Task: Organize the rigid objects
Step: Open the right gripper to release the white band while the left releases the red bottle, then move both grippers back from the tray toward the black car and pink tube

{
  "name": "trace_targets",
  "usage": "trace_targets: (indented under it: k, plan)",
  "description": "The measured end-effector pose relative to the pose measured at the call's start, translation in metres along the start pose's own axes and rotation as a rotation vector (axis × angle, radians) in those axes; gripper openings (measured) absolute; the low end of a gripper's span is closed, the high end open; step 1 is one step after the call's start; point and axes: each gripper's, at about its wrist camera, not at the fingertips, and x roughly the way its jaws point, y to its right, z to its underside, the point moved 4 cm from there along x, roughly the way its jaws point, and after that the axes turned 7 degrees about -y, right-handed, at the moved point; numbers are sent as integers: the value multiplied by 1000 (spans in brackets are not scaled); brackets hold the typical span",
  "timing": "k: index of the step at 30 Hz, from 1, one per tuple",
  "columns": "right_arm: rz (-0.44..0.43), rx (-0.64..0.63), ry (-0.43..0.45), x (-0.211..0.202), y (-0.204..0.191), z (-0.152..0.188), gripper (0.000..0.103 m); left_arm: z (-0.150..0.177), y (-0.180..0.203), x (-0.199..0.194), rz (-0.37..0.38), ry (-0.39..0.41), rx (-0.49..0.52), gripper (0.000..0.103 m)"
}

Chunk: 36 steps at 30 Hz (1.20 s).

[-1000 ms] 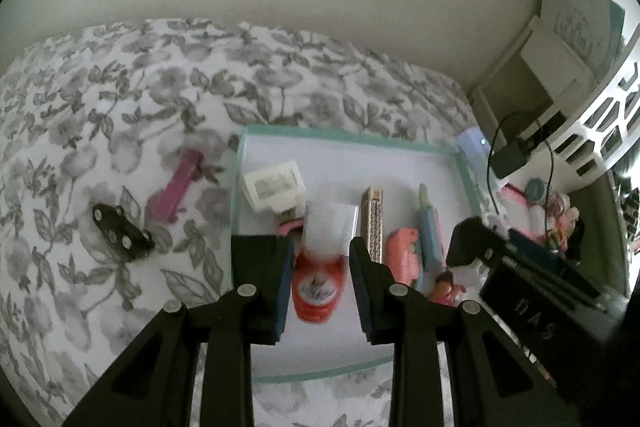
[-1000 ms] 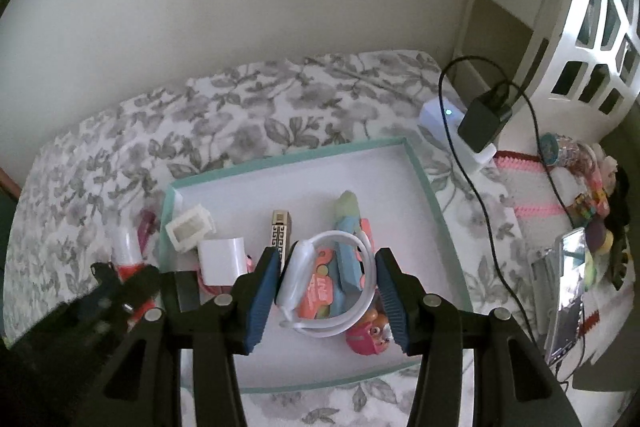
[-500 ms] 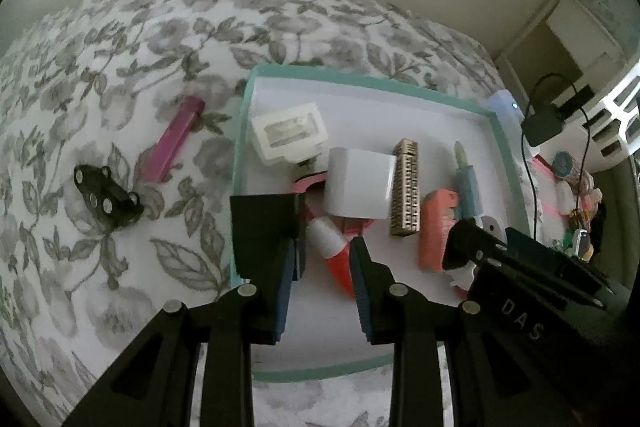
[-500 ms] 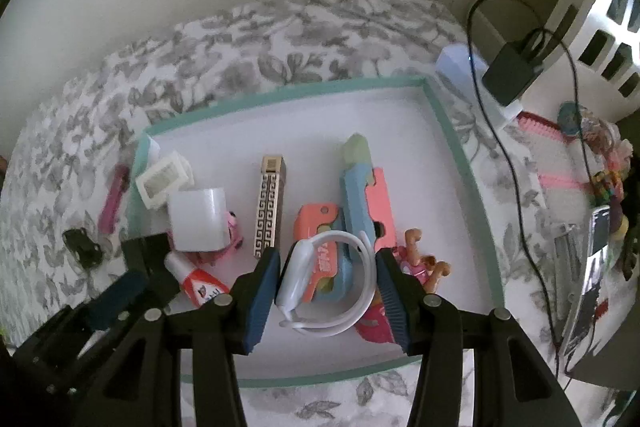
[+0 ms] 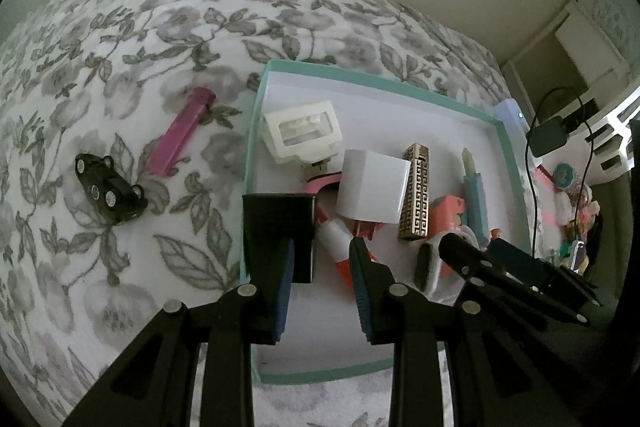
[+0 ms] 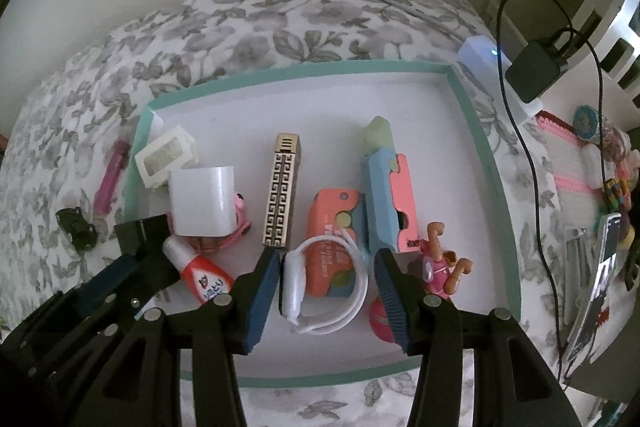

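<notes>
Your tray point(image 6: 496, 163) ahead holds charger point(image 6: 202, 201) and lighter point(image 6: 282, 195); right claw point(image 6: 326, 281) grips the white band point(image 6: 340, 291), left claw point(image 5: 320, 271) gapes, toy car point(image 5: 110, 187) left.

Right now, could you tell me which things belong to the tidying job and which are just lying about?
Job:
tray
glue bottle
smartwatch
white cube
gold case
toy car
pink stick

Lying about:
charger
phone
trinkets
</notes>
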Motion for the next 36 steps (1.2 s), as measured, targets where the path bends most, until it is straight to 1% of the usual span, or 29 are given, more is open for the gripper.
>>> trace_targets:
  k: [7,14,18,21,22,24,26,28,30,32,33,34,36]
  plan:
    - [16,-26,10,-5,-6,-2,54,-3,-2,-7,14,22,-14,29]
    - [20,-37,60,-24,-8,-9,54,-6,-6,-20,41,58,-31,29]
    - [2,-38,77,-30,-11,-12,54,-8,-11,-23,31,69,-46,30]
    - [-4,-44,80,-31,-14,-12,54,-10,-17,-26,3,83,-63,32]
    - [-3,-46,81,-32,-16,-12,54,-10,-20,-27,-4,88,-68,33]
    - [-3,-50,86,-32,-17,-12,54,-11,-25,-29,-18,99,-86,44]
    - [-7,-52,93,-34,-19,-13,54,-12,-30,-31,-40,107,-104,49]
    - [-17,-52,99,-35,-21,-13,59,-13,-37,-31,-76,111,-124,57]
    - [-22,-55,104,-36,-22,-13,60,-14,-45,-30,-110,106,-148,66]
    - [-21,-59,111,-37,-24,-13,65,-14,-52,-29,-136,104,-170,68]
    - [-19,-60,115,-38,-25,-13,71,-14,-55,-29,-144,101,-179,69]
    - [-18,-62,121,-38,-26,-14,74,-14,-59,-28,-157,98,-195,71]
    - [-18,-69,129,-40,-28,-14,75,-14,-65,-27,-170,97,-219,83]
